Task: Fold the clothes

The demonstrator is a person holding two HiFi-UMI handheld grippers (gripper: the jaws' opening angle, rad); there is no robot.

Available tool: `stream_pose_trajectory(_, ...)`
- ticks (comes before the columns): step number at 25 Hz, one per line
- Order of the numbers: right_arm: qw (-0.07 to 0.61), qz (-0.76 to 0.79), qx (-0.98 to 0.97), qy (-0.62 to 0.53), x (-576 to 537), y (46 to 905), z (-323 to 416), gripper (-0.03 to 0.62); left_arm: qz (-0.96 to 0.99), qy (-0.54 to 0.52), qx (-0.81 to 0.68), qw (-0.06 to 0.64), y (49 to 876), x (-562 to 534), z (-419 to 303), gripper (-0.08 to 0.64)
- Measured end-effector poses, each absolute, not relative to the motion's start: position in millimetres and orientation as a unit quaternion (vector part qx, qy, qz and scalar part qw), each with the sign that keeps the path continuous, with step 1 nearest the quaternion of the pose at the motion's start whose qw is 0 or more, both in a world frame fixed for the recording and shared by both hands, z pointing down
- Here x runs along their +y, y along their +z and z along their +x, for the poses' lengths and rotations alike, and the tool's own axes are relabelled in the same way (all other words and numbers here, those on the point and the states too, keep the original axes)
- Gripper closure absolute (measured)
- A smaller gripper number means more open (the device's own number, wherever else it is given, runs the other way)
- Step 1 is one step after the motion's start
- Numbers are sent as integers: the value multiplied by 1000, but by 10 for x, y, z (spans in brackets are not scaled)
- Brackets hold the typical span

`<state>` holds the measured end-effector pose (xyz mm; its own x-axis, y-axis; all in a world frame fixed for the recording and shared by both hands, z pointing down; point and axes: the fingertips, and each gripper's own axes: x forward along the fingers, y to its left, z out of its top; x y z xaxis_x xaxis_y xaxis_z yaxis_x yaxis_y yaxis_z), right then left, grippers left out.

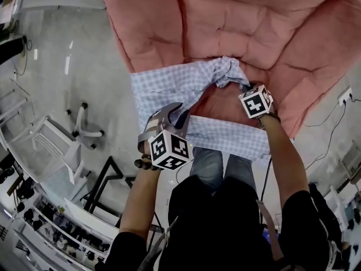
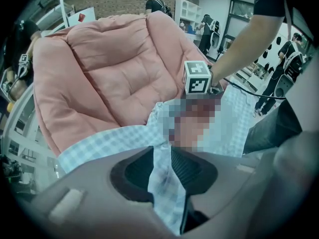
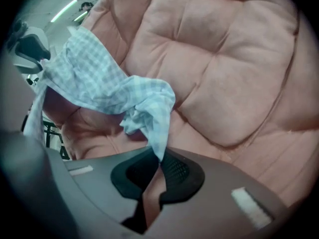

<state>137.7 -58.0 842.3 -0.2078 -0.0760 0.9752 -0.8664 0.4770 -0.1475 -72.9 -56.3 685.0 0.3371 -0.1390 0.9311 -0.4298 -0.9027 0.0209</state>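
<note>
A: On the near edge of the cushion (image 1: 254,27), what lies there?

B: The shirt (image 1: 163,89), in a blue-and-white check. It is spread across that edge, and its lower part hangs off the front toward the person's legs (image 1: 217,168).

A: Is it flat?

B: Only partly. The left stretch is fairly smooth. Toward the middle of the cushion the cloth is bunched into a crumpled fold, just beside the right gripper (image 3: 157,171).

A: How does that gripper stand?

B: Its jaws are together on a narrow tip of the shirt. In the right gripper view the cloth drapes down from the upper left and tapers into the gap between the pads. The pink padding fills the background.

A: And the left gripper (image 2: 162,171)?

B: It is clamped on the shirt too. A strip of the check runs straight down between its pads and fills the gap. It grips at the front edge of the cushion, on the left part of the shirt.

A: Are the two close together?

B: They are apart, with the shirt stretched between them. The left one is nearer the person, and the right one is further in over the cushion. Both point down.

A: Anything else around?

B: There is grey floor (image 1: 84,66) to the left of the cushion, with a white chair (image 1: 51,143) standing on it.
</note>
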Motion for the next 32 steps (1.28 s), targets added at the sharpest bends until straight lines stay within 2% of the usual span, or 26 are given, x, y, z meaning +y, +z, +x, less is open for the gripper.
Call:
stream_pose_trajectory(4, 519, 354, -703, 333, -731, 7904, 1483, 577, 806, 552, -170, 126, 6799, -527, -618, 439)
stream_pose_trajectory(15, 535, 393, -709, 238, -713, 6456, 2453, 577, 817, 557, -125, 79, 6524, -241, 8, 437)
stream_pose_trajectory(21, 565, 410, -698, 158, -625, 5821, 2896, 577, 823, 555, -116, 25, 6437, -144, 386, 391)
stream_pose_trajectory(24, 582, 417, -690, 110, -585, 5567, 3131, 577, 823, 554, -124, 16, 6372, -182, 460, 387)
stream_pose_trajectory(27, 597, 421, -679, 70, -521, 5358, 3336, 576, 822, 558, -116, 5, 6328, -190, 564, 352)
stream_pose_trajectory(32, 584, 433, -685, 57, -344, 5059, 3508, 575, 822, 560, -103, -25, 6236, -151, 913, 328)
